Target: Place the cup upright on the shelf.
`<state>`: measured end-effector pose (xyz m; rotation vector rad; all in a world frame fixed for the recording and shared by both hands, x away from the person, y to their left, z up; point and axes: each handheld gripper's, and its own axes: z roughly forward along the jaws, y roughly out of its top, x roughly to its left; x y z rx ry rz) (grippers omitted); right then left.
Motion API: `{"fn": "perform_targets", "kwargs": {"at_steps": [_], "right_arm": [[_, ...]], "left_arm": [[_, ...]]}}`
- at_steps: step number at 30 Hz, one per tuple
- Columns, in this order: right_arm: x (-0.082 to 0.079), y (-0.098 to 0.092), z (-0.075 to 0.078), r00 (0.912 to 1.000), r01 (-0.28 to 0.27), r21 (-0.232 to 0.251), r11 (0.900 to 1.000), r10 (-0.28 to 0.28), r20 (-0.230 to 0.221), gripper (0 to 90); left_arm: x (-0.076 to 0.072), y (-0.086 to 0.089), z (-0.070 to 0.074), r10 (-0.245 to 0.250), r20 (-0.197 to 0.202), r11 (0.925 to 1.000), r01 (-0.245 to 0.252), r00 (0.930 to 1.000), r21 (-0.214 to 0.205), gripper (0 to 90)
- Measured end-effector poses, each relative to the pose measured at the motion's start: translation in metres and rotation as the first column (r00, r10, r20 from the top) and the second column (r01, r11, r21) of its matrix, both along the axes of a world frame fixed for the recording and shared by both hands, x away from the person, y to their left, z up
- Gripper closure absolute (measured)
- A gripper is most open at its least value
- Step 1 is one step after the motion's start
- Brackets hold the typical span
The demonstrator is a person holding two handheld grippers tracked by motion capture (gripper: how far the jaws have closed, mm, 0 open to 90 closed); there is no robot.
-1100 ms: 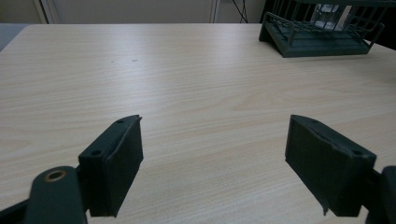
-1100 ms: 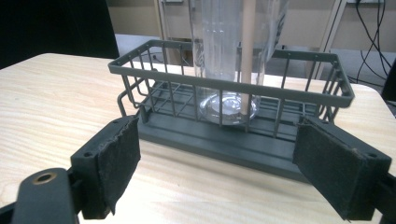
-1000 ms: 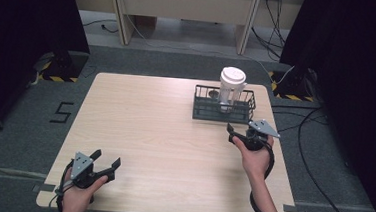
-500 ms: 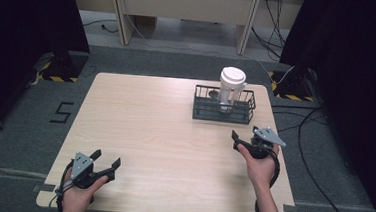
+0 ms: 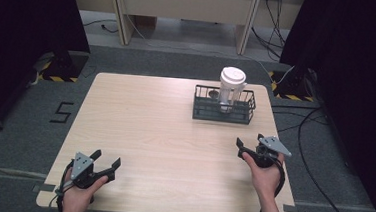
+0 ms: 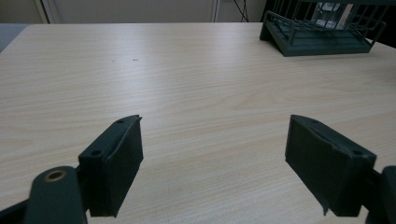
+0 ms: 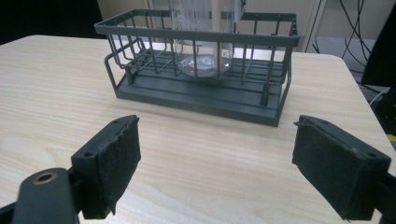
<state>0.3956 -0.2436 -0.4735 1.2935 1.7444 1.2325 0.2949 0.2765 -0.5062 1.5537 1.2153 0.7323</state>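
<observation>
While its jaws stand spread and hold nothing, the right gripper (image 5: 252, 142) hovers near the light wooden tabletop's (image 5: 164, 129) right edge, facing the dark wire basket (image 7: 201, 65) by the far edge. Its own view shows the clear glass base of the white-lidded jug (image 5: 230, 89) inside. The left gripper (image 5: 106, 159), likewise spread, sits at the near left corner.

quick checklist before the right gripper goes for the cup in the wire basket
1. Right gripper jaws open and holding nothing: ok.
2. Bare table between right gripper and wire basket: ok.
3. Cup stands upright in the basket, white lid on: ok.
4. Right gripper lined up with the cup: ok, the cup sits roughly centred ahead in the right gripper view.
5. Left gripper open, at the near left edge, apart from the basket: ok.
6. Cup free to lift out of the basket: cannot tell.
</observation>
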Motion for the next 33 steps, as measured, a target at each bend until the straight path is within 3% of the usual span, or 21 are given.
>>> {"fn": "perform_targets", "kwargs": {"at_steps": [33], "right_arm": [[-0.037,-0.024,-0.024,0.9987,0.037,-0.004,0.9993,-0.037,-0.034,16.0]], "left_arm": [[0.000,0.000,0.000,0.003,-0.001,1.0000,-0.003,1.0000,0.002,18.5]]}}
